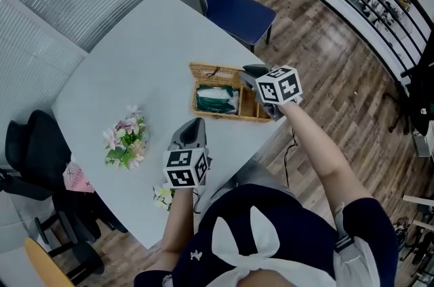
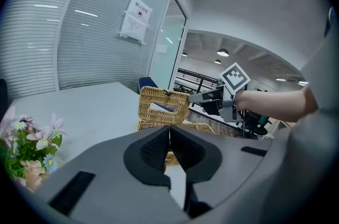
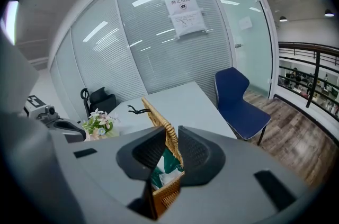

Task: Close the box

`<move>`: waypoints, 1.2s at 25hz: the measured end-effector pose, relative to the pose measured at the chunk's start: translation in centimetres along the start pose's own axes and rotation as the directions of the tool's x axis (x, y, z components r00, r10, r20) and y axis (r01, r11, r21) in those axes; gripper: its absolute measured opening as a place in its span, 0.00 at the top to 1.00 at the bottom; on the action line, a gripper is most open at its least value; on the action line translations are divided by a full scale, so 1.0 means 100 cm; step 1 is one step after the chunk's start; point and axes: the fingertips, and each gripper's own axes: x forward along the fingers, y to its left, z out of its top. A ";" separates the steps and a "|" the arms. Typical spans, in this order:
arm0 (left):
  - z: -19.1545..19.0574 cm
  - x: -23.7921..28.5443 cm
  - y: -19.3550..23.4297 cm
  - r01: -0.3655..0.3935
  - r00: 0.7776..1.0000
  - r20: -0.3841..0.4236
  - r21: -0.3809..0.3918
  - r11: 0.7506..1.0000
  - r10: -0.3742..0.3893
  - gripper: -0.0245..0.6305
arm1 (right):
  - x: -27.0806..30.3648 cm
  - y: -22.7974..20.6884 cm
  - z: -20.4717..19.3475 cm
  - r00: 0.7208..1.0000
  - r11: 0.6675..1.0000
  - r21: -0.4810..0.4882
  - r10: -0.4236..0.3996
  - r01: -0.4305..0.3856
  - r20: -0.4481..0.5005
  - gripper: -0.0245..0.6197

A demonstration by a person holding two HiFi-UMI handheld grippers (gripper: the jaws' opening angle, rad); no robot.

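1. Pale grey rounded worktop point(image 1: 122, 55) carries everything. Dark blue padded chair point(image 1: 234, 1) at 12 o'clock and black office chair point(image 1: 34, 150) at 8, both clear of the work.
2. Woven wicker rectangular box point(image 1: 252, 110) sits near the worktop's 3 o'clock edge. Green-and-white packet point(image 1: 217, 99) lies low inside, so it likely won't block closing.
3. Slotted wicker lid point(image 2: 161, 106) stands upright, open. Right tongs point(image 3: 170, 132) clamped on its edge, probably to swing it down.
4. Pink-and-white flower bunch point(image 1: 125, 140) at box's 8 o'clock, well apart.
5. Left tongs point(image 2: 169, 130) pressed together, empty, waiting at box's 7 o'clock.
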 end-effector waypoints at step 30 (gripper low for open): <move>-0.005 -0.018 0.001 -0.007 1.000 0.019 -0.001 1.000 0.007 0.93 | -0.011 0.020 -0.019 1.000 0.994 -0.106 -0.009 0.007 -0.017 0.83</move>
